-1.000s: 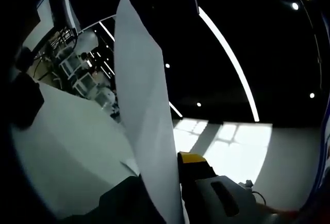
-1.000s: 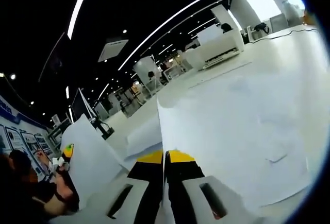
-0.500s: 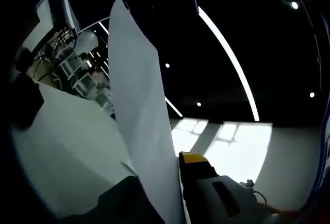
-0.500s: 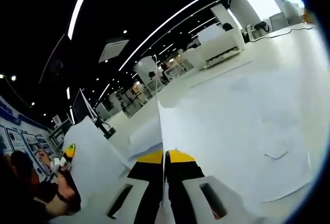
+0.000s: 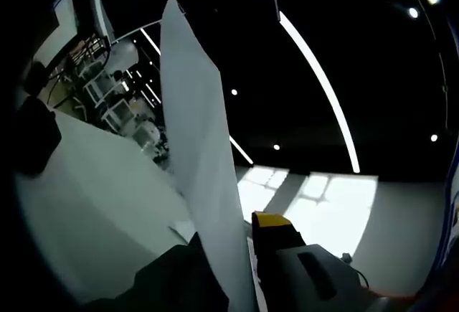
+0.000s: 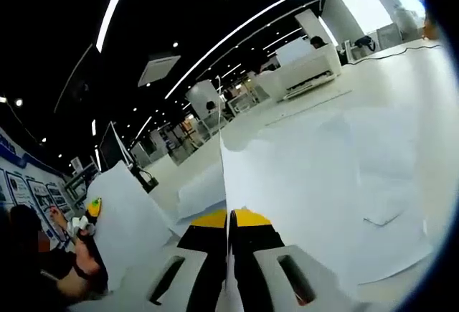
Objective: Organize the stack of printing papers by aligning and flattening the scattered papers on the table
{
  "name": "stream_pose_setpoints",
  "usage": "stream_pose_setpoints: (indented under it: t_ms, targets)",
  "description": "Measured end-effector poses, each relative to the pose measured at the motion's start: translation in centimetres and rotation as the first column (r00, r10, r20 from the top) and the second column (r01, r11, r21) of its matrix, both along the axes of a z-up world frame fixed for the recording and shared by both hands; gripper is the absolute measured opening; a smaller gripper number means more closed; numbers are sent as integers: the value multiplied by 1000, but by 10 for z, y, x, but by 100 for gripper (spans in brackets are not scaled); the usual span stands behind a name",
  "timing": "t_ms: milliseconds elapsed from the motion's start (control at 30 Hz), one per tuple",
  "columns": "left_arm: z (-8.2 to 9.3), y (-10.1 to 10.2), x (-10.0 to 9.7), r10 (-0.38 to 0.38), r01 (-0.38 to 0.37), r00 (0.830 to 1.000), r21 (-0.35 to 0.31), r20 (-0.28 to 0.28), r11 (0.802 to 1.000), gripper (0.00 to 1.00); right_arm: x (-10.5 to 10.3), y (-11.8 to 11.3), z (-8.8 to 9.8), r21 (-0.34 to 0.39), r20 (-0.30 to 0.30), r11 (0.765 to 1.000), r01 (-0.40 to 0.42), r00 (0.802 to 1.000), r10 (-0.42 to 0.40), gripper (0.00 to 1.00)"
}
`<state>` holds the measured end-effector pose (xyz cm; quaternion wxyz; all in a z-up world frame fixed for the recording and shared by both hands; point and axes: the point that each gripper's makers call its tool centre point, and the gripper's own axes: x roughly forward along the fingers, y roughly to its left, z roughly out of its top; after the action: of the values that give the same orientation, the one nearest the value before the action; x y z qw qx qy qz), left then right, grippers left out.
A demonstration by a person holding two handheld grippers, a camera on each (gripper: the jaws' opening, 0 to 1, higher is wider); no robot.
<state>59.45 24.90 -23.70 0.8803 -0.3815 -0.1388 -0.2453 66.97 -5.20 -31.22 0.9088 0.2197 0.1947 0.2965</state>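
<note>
In the left gripper view a white sheet of paper [image 5: 197, 147] stands upright, rising from between the jaws toward the top. My left gripper [image 5: 244, 227] is shut on its lower edge, with the yellow-tipped jaw to the right of the sheet and the dark jaw to its left. In the right gripper view my right gripper [image 6: 229, 216] is shut on the edge of a large white sheet [image 6: 315, 190] that spreads away to the right. The left gripper [image 6: 94, 207] appears at the far left there, holding up its own sheet [image 6: 125, 219]. Another sheet [image 6: 201, 191] lies on the table beyond.
The white table [image 5: 93, 197] runs off to the left in the left gripper view. A person's hand [image 6: 80, 253] is at the lower left of the right gripper view. White desks and equipment [image 6: 305, 64] stand far behind, under a dark ceiling with light strips.
The sheet in my left gripper swayed a little to the left and came back. Both grippers have kept hold of their sheets, and the views have barely shifted.
</note>
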Motion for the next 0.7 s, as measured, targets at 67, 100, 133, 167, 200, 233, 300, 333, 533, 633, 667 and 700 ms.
stream_pose_setpoints:
  t_ms: [67,100,133,167,200,233,300,333,533,633,667,700]
  targets:
    - [0,0,0,-1,1,1000,-4,-1,1000,10,-1,1,0,-14,7,1000,0,1000,0,0]
    - [0,1,0,-2,2,1000,-8,-1,1000,11,-1,2,-1,-21,9,1000,-1,1000,1,0]
    - [0,1,0,-2,2,1000,-11,-2,1000,11,-1,2,-1,-26,12,1000,0,1000,1,0]
    - [0,1,0,-3,3,1000,-13,-2,1000,11,-1,2,-1,-30,15,1000,0,1000,1,0]
    - [0,1,0,-3,3,1000,-14,-2,1000,11,-1,2,0,-33,18,999,0,1000,0,0]
    - [0,1,0,-4,4,1000,-14,-2,1000,11,-1,2,0,-37,23,999,3,1000,-2,0]
    - [0,1,0,-4,4,1000,-16,-3,1000,11,0,1,1,-44,32,999,8,999,-6,0]
    - [0,1,0,-4,4,1000,-18,-4,1000,11,0,0,2,-45,36,999,10,999,-8,0]
    - [0,1,0,-6,6,1000,-18,-5,1000,11,-1,-1,10,-52,67,998,21,998,-18,0]
    - [0,1,0,-6,6,1000,-17,-5,1000,11,-2,0,16,-43,81,999,18,997,-14,0]
    - [-1,1,0,-5,5,1000,-16,-5,1000,11,-2,1,19,-40,86,999,16,996,-13,0]
    - [-1,1,0,-5,5,1000,-15,-5,1000,11,-3,1,21,-39,90,999,15,996,-12,0]
